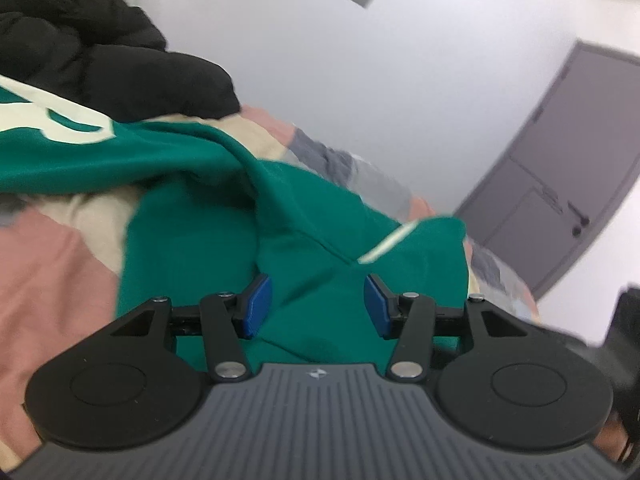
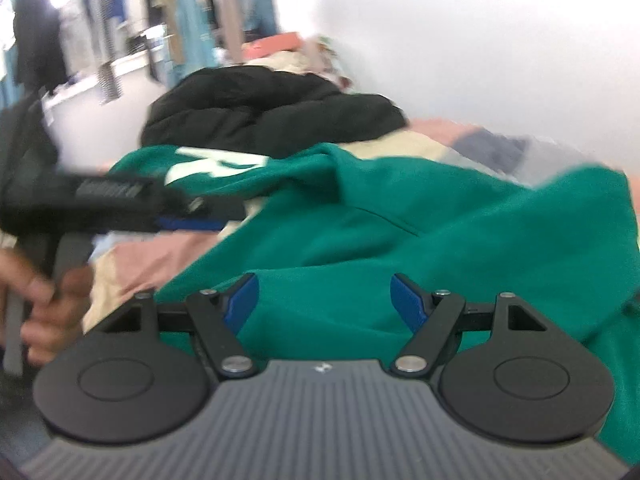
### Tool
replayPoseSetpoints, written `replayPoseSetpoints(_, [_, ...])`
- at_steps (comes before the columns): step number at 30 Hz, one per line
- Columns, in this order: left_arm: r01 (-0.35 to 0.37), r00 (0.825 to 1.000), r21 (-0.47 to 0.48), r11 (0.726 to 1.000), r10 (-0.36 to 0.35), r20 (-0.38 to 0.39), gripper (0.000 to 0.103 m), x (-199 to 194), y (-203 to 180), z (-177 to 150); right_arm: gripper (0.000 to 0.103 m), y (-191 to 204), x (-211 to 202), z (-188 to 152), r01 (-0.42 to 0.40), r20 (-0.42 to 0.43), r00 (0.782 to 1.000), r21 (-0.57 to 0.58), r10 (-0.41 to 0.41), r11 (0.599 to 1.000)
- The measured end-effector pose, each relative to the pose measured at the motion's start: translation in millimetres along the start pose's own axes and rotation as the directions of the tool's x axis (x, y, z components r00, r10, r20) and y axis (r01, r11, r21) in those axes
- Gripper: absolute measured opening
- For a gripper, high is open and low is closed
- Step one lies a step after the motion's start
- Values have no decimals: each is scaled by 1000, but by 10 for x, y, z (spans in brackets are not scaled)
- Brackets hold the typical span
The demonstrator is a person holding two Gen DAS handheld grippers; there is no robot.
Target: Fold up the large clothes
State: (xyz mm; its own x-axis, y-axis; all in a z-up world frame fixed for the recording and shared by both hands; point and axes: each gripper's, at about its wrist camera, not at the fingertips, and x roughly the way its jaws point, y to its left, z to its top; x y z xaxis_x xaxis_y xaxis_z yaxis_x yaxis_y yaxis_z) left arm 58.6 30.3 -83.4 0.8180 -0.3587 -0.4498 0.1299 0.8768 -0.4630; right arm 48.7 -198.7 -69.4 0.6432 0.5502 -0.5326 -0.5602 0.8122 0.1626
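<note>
A large green sweatshirt (image 1: pixel 192 240) with cream lettering lies rumpled on a bed, with a cream drawstring (image 1: pixel 386 242) across one fold. My left gripper (image 1: pixel 318 300) is open just above the green fabric, holding nothing. In the right wrist view the same green sweatshirt (image 2: pixel 400 220) fills the middle. My right gripper (image 2: pixel 324 300) is open over it and empty. The left gripper (image 2: pixel 176 212) shows there at the left, held by a hand, over the sweatshirt's edge.
A black puffy jacket (image 1: pixel 100 48) lies on the bed behind the sweatshirt, also in the right wrist view (image 2: pixel 272 116). The patchwork bedspread (image 1: pixel 44 272) is pink, beige and grey. A grey door (image 1: pixel 568 168) stands at the right. Hanging clothes (image 2: pixel 120 20) are at the back left.
</note>
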Motion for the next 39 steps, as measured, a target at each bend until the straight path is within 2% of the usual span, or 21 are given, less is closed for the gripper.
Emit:
replayPoseSetpoints(4, [-28, 996, 50, 998, 33, -88, 56, 230, -75, -148, 74, -223, 139, 11, 78, -22, 997, 107, -76, 991])
replayPoseSetpoints(6, [-71, 988, 95, 993, 83, -130, 56, 355, -100, -239, 73, -294, 207, -19, 124, -31, 992, 134, -121, 983])
replayPoseSetpoints(10, [-118, 973, 138, 983, 142, -180, 56, 523, -118, -387, 69, -400, 368, -83, 158, -49, 987, 168, -152, 973])
replayPoseSetpoints(12, [-125, 973, 153, 980, 151, -173, 57, 520, -125, -415, 69, -411, 497, -124, 191, -81, 980, 146, -181, 971])
replayPoseSetpoints(16, [-118, 975, 128, 985, 140, -172, 57, 508, -72, -389, 69, -454, 781, -262, 200, -169, 970, 134, -177, 971])
replayPoseSetpoints(21, [-53, 992, -8, 999, 51, -117, 60, 310, 72, -201, 69, -448, 806, -276, 205, -170, 969, 146, -179, 968])
replayPoseSetpoints(23, [-78, 992, -28, 997, 75, -104, 65, 224, 130, -96, 69, -438, 794, -290, 210, -168, 968, 151, -184, 966])
replayPoseSetpoints(28, [-167, 986, -54, 984, 166, -31, 68, -16, 377, 65, 69, -371, 811, -254, 249, -188, 957, 155, -219, 956])
replayPoseSetpoints(32, [-238, 971, -137, 961, 239, -14, 75, -134, 707, 225, 70, -373, 856, -238, 256, -188, 956, 154, -226, 954])
replayPoseSetpoints(34, [-275, 961, -194, 942, 277, -15, 77, -193, 923, 294, 70, -386, 854, -242, 252, -185, 957, 163, -222, 954])
replayPoseSetpoints(36, [-325, 944, -240, 915, 330, -24, 79, -256, 1122, 357, 70, -382, 856, -240, 256, -186, 956, 163, -225, 953])
replayPoseSetpoints(39, [-407, 912, -308, 860, 403, -79, 80, -274, 1451, 456, 70, -351, 860, -244, 267, -188, 953, 159, -237, 950])
